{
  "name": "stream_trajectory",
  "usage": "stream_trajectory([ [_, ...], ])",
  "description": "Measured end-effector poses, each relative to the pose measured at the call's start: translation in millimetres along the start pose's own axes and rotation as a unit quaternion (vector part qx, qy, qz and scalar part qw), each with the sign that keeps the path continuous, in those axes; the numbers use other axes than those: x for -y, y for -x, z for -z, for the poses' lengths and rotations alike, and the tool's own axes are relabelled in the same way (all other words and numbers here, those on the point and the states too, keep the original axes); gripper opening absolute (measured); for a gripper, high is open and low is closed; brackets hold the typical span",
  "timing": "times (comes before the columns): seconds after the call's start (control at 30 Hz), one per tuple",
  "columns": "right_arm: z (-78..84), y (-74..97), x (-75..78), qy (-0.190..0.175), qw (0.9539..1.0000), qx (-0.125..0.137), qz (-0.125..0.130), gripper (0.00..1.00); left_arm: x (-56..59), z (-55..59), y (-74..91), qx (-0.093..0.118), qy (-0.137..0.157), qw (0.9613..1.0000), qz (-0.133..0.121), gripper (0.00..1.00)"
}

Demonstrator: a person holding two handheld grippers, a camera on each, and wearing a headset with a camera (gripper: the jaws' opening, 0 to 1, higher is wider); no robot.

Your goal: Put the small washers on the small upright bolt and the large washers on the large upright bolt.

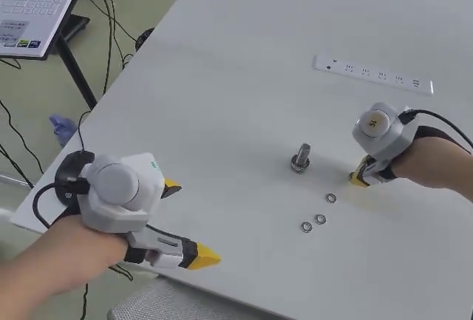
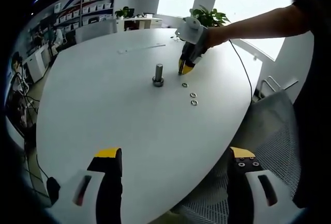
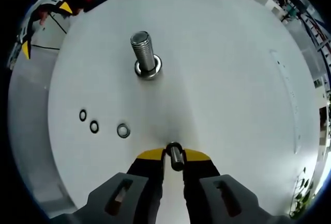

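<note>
The large bolt (image 1: 301, 157) stands upright mid-table with a washer around its base (image 3: 147, 71). Three loose washers (image 1: 320, 219) lie in a short row in front of it; in the right gripper view the one nearest the jaws (image 3: 123, 130) looks larger than the other two (image 3: 94, 127). To the right of the bolt, my right gripper (image 1: 360, 179) is down at the table, shut on a small bolt (image 3: 176, 157). My left gripper (image 1: 189, 220) is open and holds nothing, near the table's front left edge, far from the washers (image 2: 193, 95).
A white power strip (image 1: 373, 74) lies at the back right of the table. A laptop (image 1: 33, 2) sits on a stand off the table's left side, with cables hanging below. A mesh chair back (image 1: 148, 305) is at the front edge.
</note>
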State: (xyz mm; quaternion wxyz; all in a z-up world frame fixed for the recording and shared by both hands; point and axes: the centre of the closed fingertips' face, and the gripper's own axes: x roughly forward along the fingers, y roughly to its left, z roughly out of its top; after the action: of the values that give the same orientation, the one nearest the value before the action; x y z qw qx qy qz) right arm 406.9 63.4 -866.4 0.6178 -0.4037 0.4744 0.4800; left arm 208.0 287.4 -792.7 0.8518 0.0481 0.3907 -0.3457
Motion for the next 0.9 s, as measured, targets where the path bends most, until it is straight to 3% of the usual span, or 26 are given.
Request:
stream_trajectory([
  [0.23, -0.9, 0.0, 0.1, -0.005, 1.0, 0.0, -0.002, 0.15, 1.7, 3.2, -0.4, -0.005, 0.001, 1.0, 0.001, 0.83],
  [0.4, -4.9, 2.1, 0.7, -0.008, 0.9999, 0.013, -0.007, 0.26, 1.3, 1.3, -0.4, -0.003, 0.0, 1.0, 0.001, 0.83],
  [0.6, -2.2, 4.3, 0.2, -0.001, 0.9999, 0.011, -0.009, 0.31, 2.0, 0.0, 0.0, -0.001, -0.002, 1.0, 0.002, 0.83],
  [0.9, -6.3, 16.2, 0.2, -0.002, 0.9998, 0.018, -0.005, 0.31, 2.3, -13.2, 2.9, 0.016, -0.006, 0.9998, -0.003, 0.85],
])
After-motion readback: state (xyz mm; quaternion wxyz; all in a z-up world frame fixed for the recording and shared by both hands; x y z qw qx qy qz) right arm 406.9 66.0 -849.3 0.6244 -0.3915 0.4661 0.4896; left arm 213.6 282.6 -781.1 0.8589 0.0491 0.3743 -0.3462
